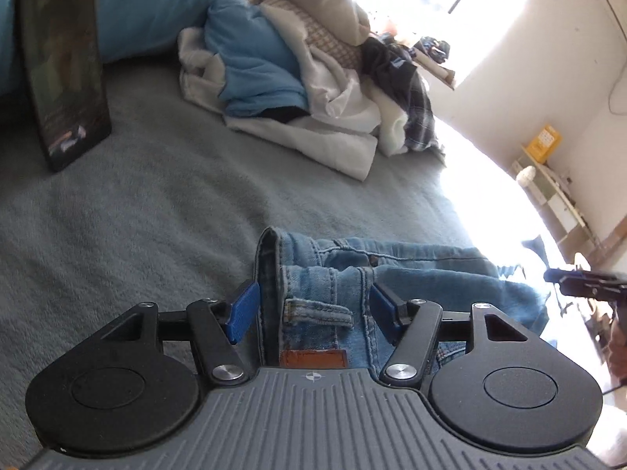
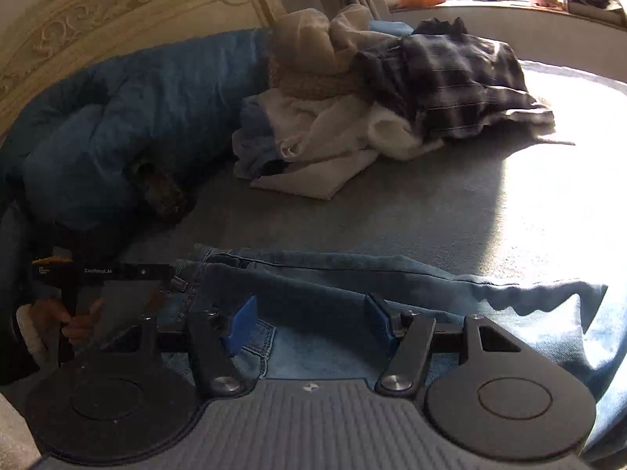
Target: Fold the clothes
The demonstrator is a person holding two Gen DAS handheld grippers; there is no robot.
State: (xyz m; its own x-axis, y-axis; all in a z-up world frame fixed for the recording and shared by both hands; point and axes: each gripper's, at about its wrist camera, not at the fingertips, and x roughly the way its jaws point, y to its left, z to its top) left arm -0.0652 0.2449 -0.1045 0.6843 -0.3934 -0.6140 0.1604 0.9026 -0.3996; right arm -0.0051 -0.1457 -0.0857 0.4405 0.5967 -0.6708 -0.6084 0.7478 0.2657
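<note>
Jeans (image 1: 392, 274): folded on the bed (image 1: 137, 215), just beyond both jaws, long axis crosswise.
Left gripper (image 1: 313, 309): jaws open, empty, over the waistband.
Right gripper (image 2: 309, 323): jaws open, empty, over the legs.

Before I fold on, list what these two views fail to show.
- Jeans: left wrist view, hems lost in window glare at right; waistband's near edge hidden by the left gripper.
- Jeans' lower part: right wrist view, covered by the right gripper.
- Clothes pile: both views, lower garments buried.
- Dark tablet: left wrist view, screen unreadable.
</note>
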